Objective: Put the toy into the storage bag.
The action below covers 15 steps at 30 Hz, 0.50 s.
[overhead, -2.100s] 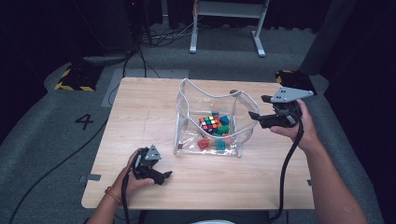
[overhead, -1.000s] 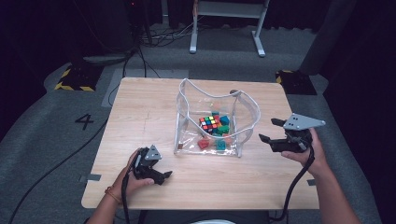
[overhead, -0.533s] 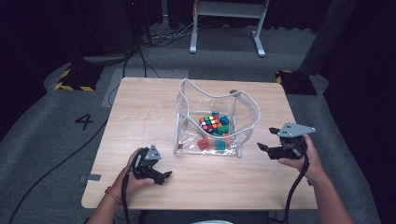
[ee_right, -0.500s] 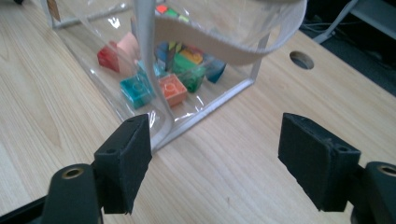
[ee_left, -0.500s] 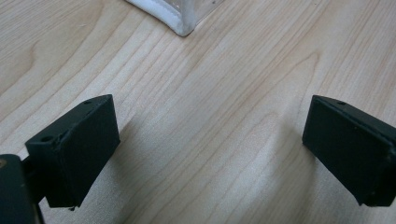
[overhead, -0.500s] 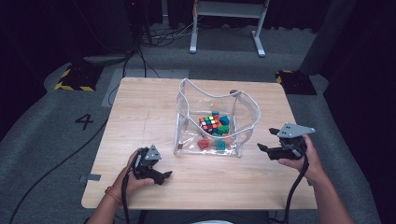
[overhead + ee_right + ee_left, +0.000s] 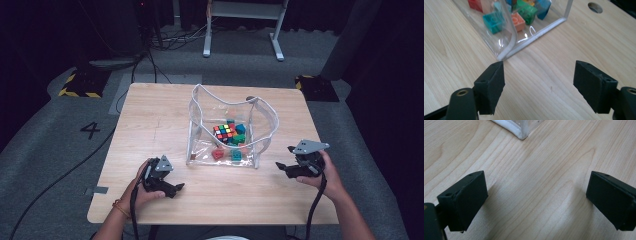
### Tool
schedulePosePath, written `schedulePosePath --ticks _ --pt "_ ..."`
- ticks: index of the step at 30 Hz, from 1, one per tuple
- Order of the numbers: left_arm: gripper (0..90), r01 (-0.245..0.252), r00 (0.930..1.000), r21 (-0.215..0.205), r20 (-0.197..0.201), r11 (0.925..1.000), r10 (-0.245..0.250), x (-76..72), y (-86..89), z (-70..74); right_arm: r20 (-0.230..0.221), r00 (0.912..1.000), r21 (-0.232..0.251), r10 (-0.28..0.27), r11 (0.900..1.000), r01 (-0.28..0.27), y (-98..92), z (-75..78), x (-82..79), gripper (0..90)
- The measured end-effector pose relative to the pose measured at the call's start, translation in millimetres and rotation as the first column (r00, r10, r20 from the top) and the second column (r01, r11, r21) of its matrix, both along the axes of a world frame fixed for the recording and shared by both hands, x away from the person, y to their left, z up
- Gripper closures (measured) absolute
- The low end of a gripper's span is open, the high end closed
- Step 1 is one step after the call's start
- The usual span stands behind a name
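Observation:
A clear plastic bag (image 7: pixel 200 130) with white piping stands open in the middle of the wooden table (image 7: pixel 150 115). Inside lie a colourful puzzle cube (image 7: pixel 224 132) and several toy bricks, among them a teal brick (image 7: pixel 492 22), an orange brick (image 7: pixel 517 21) and a green brick (image 7: pixel 526 12). My left gripper (image 7: pixel 176 189) rests low at the table's near left, open and empty (image 7: pixel 536 200), with the bag's corner (image 7: pixel 520 132) ahead of it. My right gripper (image 7: pixel 281 167) hovers just right of the bag, open and empty (image 7: pixel 539 82), facing the bag's near right corner (image 7: pixel 534 32).
A round hole (image 7: pixel 595 7) is cut in the tabletop behind the bag. Bare wood lies left of the bag and along the near edge. The floor around has cables, a metal stand (image 7: pixel 242 30) and a yellow-black marked block (image 7: pixel 77 82).
My right hand has left the bag's upper right rim, swung out to the right and sunk toward the table. The left hand has stayed where it was.

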<state>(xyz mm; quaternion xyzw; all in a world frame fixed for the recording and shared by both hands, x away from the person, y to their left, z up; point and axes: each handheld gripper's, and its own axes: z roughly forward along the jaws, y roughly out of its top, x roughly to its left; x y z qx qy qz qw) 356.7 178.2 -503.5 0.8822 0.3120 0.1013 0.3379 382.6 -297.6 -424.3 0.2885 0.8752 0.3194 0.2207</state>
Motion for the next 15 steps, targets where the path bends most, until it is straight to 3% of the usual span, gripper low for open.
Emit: schedulePosePath --ticks 6,15 --pt "3.6 0.002 1.0 0.002 0.0 1.0 -0.002 0.3 0.0 0.0 -0.012 0.9999 -0.016 -0.002 1.0 0.002 -6.3 -9.3 -3.3 23.9" --pt "3.5 0.002 1.0 0.001 -0.001 1.0 -0.002 0.4 -0.2 0.0 -0.024 0.9997 0.031 0.006 1.0 -0.005 -19.9 -24.8 -12.6 23.4"
